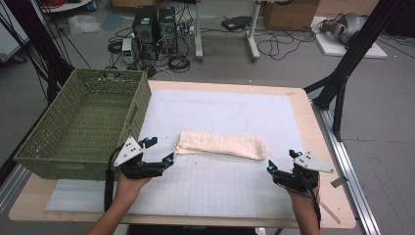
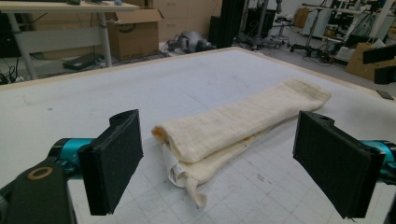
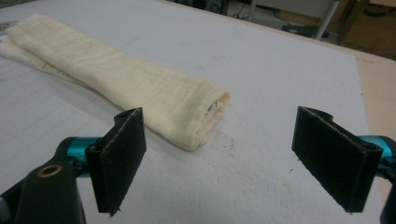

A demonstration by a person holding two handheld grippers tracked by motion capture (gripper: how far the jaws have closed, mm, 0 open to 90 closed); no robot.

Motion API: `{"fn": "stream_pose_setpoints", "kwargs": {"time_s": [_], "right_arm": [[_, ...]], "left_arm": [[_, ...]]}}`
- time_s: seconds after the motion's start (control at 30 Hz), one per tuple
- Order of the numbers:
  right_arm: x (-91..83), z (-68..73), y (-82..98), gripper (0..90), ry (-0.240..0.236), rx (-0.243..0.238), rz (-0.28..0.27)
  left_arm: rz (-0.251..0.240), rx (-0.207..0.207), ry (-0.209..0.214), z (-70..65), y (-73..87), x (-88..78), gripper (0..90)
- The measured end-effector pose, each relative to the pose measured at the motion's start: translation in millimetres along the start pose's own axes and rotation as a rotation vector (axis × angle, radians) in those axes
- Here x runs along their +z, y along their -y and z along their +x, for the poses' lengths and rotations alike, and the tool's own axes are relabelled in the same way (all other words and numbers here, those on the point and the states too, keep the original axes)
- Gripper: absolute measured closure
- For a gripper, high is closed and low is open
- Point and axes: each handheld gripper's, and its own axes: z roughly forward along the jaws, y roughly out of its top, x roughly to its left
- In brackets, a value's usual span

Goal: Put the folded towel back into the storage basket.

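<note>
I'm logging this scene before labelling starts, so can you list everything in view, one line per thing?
Folded cloth: one, cream, lying flat mid-table on the mat between the two grippers.
Basket: one, olive green, woven, at the table's left edge.
Grid mat: one, white, covering most of the tabletop.
Table: one, light wood, edge showing around the mat.
Computer towers: two, black, on the floor beyond the table, among cables.
Cardboard box: one, brown, on the floor at the back.
Left gripper: one, black with teal joints, jaws open at the cloth's left end.
Right gripper: one, same colours, jaws open near the cloth's right end.
</note>
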Motion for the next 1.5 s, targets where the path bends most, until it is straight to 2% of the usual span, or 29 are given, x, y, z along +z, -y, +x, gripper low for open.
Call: {"fn": "stream_pose_setpoints", "kwargs": {"time_s": [0.33, 0.57, 0.83, 1.5], "right_arm": [[-2.0, -1.7, -0.2, 16.3, -0.007, 0.014, -0.004], [-0.2, -1.1, 0.3, 16.3, -0.027, 0.026, 0.009], [-0.4, -1.8, 0.5, 16.5, -0.028, 0.022, 0.006], [-0.1, -1.4, 0.5, 16.5, -0.026, 0.022, 0.002]], "left_arm": [[0.004, 0.011, -0.006, 2.9, -1.3, -3.8, 16.4], [0.004, 0.012, 0.012, 1.3, -1.0, -2.8, 18.0], [0.018, 0.014, 0.015, 1.2, -0.5, -1.3, 17.4], [0.013, 0.005, 0.026, 1.3, -2.4, -0.5, 17.6]]}}
